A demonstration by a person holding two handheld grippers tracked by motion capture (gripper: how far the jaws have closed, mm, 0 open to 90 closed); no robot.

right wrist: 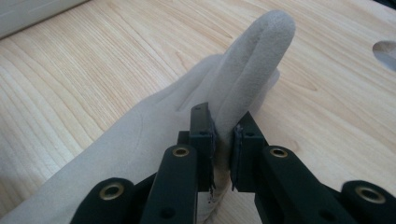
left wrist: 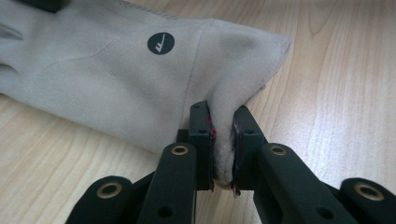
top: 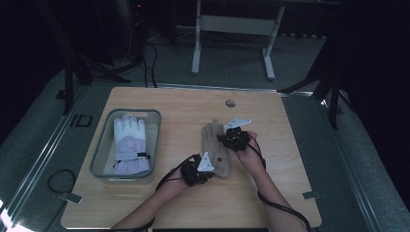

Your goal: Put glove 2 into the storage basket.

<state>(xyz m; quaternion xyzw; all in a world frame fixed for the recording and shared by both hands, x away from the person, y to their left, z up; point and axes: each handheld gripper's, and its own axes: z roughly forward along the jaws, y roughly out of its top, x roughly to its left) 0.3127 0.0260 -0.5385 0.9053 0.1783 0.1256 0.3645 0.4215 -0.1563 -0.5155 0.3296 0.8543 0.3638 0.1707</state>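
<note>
Gloves everywhere on this one. Beige suede glove point(top: 215, 147) is lying flat on the wooden table point(top: 270, 193), right of centre, and both grippers are biting into it. Left gripper point(left wrist: 223, 140) is pinching a fold of fabric at the cuff end, jaws squeezed tight on it, with the little round dark logo patch point(left wrist: 160, 43) sitting just up the glove from there. Right gripper point(right wrist: 225, 140) is clamping one of the glove's fingers point(right wrist: 254, 60), which is standing up and curving over above the jaws. So both sets of jaws are pressing on cloth, not spread at all.

Over on the left side of the table a clear plastic bin point(top: 101, 157) is sitting well apart from all that, and inside it a white and lavender ski glove point(top: 129, 145) is lying flat with its fingers pointing away from the person. It's the one thing I can make out in the bin.
</note>
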